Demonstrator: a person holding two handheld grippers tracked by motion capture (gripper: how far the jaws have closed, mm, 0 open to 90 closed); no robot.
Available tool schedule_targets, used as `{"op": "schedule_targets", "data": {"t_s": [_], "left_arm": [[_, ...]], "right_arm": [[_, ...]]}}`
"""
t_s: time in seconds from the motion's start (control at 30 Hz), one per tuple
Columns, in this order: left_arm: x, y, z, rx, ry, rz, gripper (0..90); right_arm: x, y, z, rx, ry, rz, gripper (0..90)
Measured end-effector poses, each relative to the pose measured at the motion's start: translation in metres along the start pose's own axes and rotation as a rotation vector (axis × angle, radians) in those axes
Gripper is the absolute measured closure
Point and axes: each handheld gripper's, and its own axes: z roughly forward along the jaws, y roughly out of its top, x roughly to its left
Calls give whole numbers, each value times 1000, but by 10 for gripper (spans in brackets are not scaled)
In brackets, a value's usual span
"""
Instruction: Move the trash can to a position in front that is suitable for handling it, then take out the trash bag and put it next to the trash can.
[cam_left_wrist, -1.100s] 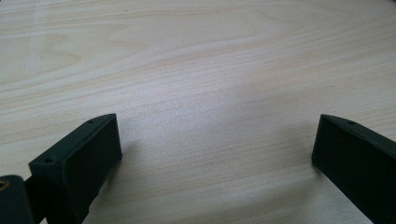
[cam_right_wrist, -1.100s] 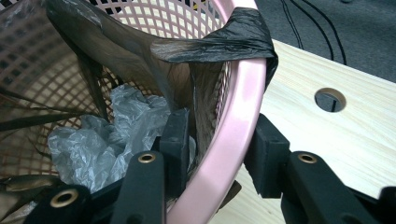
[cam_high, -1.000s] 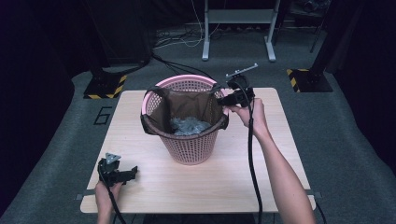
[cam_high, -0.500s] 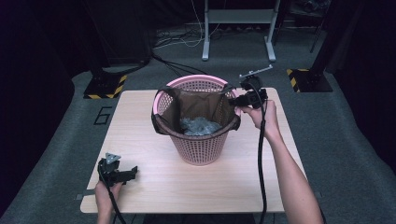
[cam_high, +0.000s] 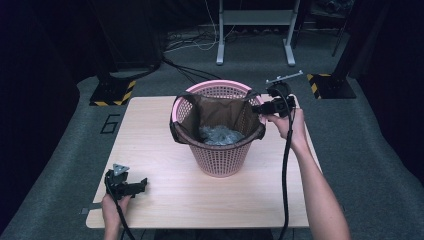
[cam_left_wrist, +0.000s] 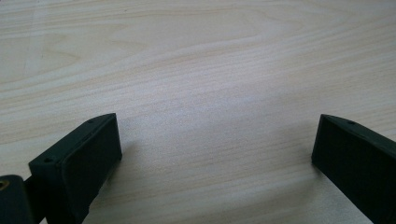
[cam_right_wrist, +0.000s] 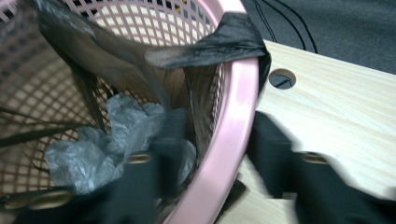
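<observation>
A pink mesh basket (cam_high: 220, 155) stands mid-table, lined with a dark bag (cam_high: 210, 112) whose edge folds over the rim (cam_right_wrist: 238, 107). Crumpled grey plastic (cam_high: 220, 135) lies in its bottom (cam_right_wrist: 93, 149). My right gripper (cam_high: 260, 109) is at the basket's right rim, one jaw inside and one outside (cam_right_wrist: 219, 140). Its jaws have just been opening and stand off the rim and bag edge between them. My left gripper (cam_high: 142, 185) rests low over the table's front left, open, with bare wood between its jaws (cam_left_wrist: 215, 154).
The wooden table (cam_high: 165, 125) has a round cable hole (cam_right_wrist: 282, 78) just beyond the basket. Free tabletop lies in front of and to the left of the basket. Black-and-yellow stand feet (cam_high: 112, 92) and cables lie on the floor behind.
The basket and my right gripper at its rim have shifted to the right across the table. The left gripper has stayed where it was.
</observation>
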Motion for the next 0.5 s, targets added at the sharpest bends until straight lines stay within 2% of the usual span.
{"op": "schedule_targets", "data": {"t_s": [0.07,0.2,0.37,0.5], "left_arm": [[0,0,0,0,0,0,12],[0,0,0,0,0,0,12],[0,0,0,2,5,-4,11],[-4,1,1,7,37,-34,3]], "right_arm": [[1,1,-2,-16,12,8,316],[1,1,-7,-43,23,-9,163],[0,1,-12,-65,32,-11,135],[-1,1,-16,-68,27,-27,130]]}}
